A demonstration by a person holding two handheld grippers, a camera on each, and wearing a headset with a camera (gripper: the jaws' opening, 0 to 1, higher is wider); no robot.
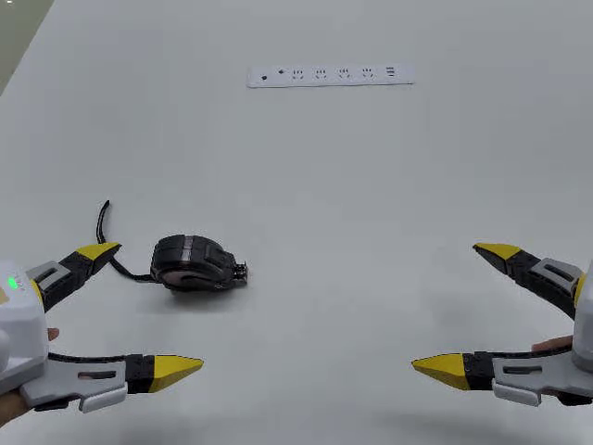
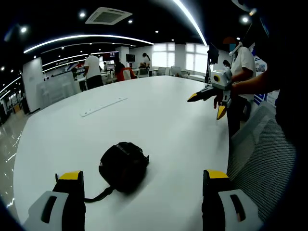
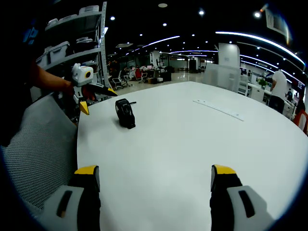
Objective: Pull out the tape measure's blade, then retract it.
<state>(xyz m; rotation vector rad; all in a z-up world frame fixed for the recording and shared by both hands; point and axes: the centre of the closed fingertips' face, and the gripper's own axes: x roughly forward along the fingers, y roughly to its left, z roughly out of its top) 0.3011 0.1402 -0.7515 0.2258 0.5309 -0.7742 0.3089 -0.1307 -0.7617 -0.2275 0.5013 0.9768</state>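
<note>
- One tape measure (image 1: 195,263) lies on its side on the white table (image 1: 371,185), left of the middle in the head view, with its blade wound in and only the end hook at the mouth of the black case.
- Its black wrist cord (image 1: 105,232) trails off the back of the case, away from the hook, and curls on the tabletop.
- Nothing touches the case – it lies free.
- Left gripper (image 1: 157,306) hovers just beside the tape measure, jaws spread wide and holding nothing; one yellow tip is near the cord, the other nearer the person.
- From the left gripper view, the case sits ahead between the two yellow tips, closer to the left one.
- Right gripper (image 1: 447,306) is well apart on the other side of the table, jaws also spread wide and bare.
- Farther back, a white power strip (image 1: 330,75) lies flat on the table – well beyond the tape measure.
</note>
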